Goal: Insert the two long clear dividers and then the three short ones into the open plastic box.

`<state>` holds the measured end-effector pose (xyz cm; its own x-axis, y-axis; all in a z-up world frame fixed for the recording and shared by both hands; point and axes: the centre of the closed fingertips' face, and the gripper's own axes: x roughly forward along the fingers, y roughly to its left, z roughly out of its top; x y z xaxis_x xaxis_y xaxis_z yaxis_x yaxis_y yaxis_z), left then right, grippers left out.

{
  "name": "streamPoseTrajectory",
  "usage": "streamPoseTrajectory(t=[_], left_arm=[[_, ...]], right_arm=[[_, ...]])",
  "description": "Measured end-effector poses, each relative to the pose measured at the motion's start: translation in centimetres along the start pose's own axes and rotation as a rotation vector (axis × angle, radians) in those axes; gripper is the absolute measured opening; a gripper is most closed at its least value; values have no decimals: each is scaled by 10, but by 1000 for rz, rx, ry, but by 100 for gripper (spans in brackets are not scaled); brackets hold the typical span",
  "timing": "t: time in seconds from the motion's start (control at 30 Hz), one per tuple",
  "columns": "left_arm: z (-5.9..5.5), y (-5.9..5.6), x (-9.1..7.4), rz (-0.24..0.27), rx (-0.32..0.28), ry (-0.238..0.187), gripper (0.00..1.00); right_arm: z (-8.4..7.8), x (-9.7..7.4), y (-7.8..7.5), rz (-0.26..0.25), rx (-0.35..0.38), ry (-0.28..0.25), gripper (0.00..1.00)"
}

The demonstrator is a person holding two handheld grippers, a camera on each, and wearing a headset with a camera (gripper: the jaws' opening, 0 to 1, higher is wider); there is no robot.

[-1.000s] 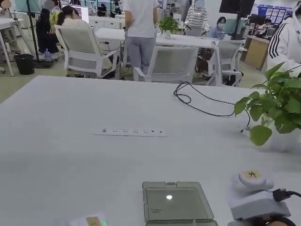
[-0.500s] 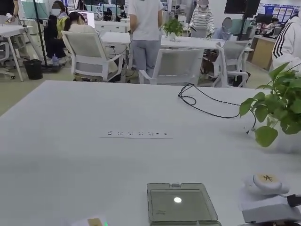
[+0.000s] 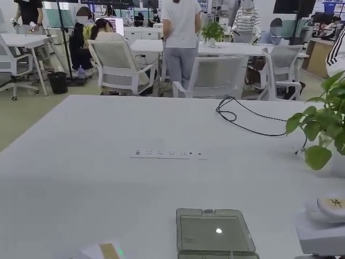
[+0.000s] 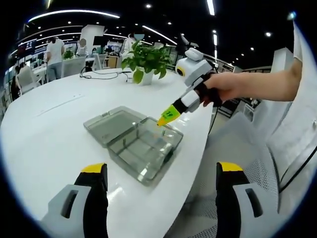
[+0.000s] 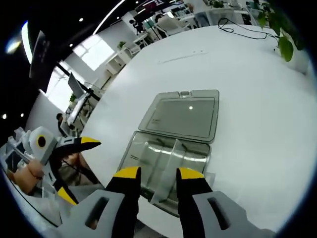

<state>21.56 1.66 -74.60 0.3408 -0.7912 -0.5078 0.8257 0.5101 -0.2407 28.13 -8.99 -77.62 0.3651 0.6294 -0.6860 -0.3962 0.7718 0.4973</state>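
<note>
The left gripper (image 4: 161, 171) has its fingers (image 4: 94, 171) spread wide apart; the right gripper (image 4: 163, 119) points down, held by a hand (image 4: 220, 88) on a stretched, bare forearm (image 4: 267, 87); its fingers (image 5: 128, 173) stand near together, with a narrow gap between them.

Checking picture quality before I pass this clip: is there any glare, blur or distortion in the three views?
Head view: slightly soft all over, with a small bright glare spot on the clear box lid. Left gripper view: sharp, but strong fisheye bend along the table edge. Right gripper view: the same bend, a glare spot on the lid too, and the windows at upper left blown out.
</note>
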Motion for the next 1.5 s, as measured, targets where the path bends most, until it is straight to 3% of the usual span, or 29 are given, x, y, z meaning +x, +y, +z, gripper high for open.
streamPoseTrajectory(t=[0.43,0.6,0.97,1.17,1.27,1.33,1.43,1.47,1.5], left_arm=[[-5,12,-13,101,-48,-9,90],[-6,20,-18,147,-65,-17,90],[-11,29,-16,189,-97,-7,88],[-21,39,-10,217,-125,43,85],[-36,48,-7,251,-166,120,81],[-36,51,-3,255,-158,115,79],[-49,58,-1,283,-231,182,76],[-49,60,1,287,-228,180,75],[-54,63,1,302,-245,207,74]], right_arm=[[6,-21,12,95,-124,-47,52],[5,-29,15,129,-234,-51,62],[-1,-48,8,168,-421,-77,76],[-12,-56,-2,179,-486,-81,82],[-16,-62,-6,183,-530,-95,85],[-21,-65,-8,191,-568,-101,87],[-29,-67,-15,191,-601,-92,90],[-30,-68,-17,191,-605,-89,90],[-32,-69,-19,192,-603,-86,90]])
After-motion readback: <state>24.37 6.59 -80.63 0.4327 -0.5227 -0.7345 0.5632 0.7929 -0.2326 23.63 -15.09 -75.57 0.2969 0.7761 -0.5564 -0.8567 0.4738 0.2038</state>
